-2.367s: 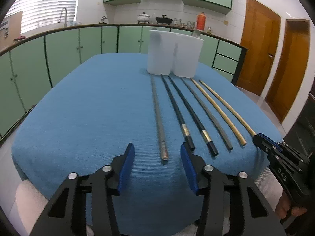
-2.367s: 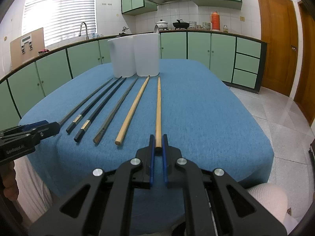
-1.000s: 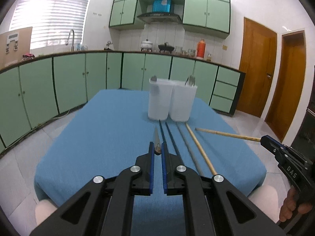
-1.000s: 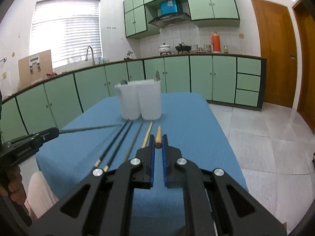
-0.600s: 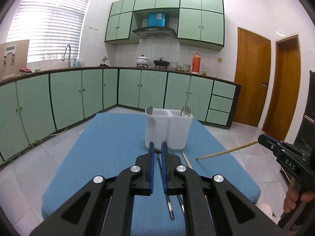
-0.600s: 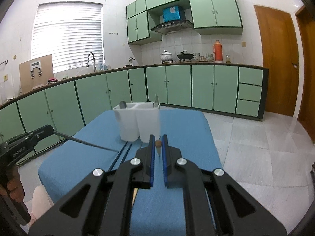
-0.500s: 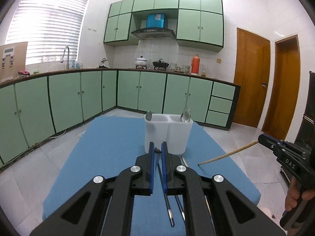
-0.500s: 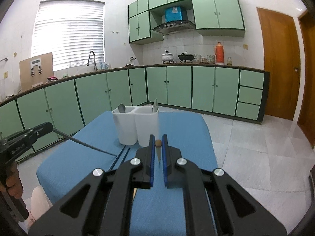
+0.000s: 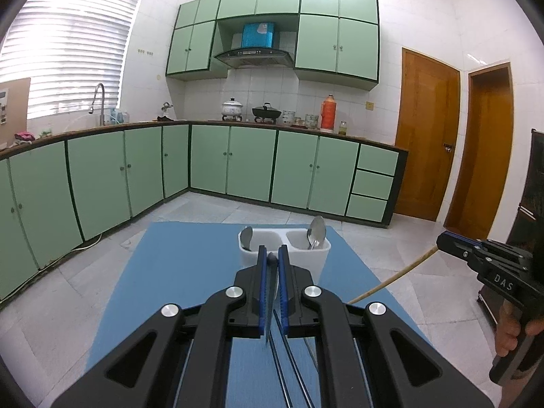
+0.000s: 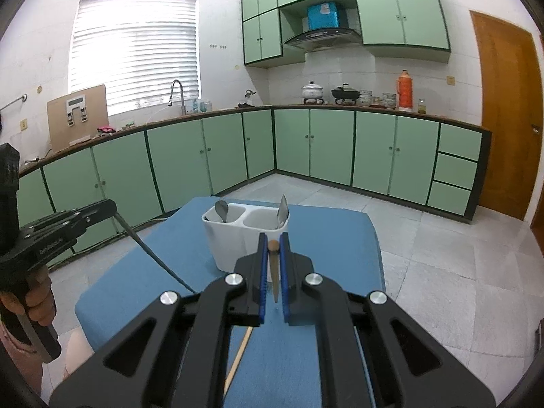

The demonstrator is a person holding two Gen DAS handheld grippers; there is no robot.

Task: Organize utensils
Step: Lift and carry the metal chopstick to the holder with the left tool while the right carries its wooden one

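Grey chopstick (image 9: 271, 292) clamped in left tongs (image 9: 272, 257), wooden chopstick (image 10: 273, 273) clamped in right tongs (image 10: 273, 243)

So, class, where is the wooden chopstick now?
In the right wrist view, the wooden chopstick is clamped in the right gripper, raised above the blue table near the white holder.

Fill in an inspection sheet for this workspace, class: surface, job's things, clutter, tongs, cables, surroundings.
Surface: blue table cover.
Job's things: white two-compartment holder, a spoon in each side; grey chopstick and wooden chopstick lifted; others lie on the cover.
Clutter: nothing seen.
Tongs: left tongs shut on the grey chopstick; right tongs shut on the wooden one.
Cables: nothing seen.
Surroundings: green cabinets, wooden doors.
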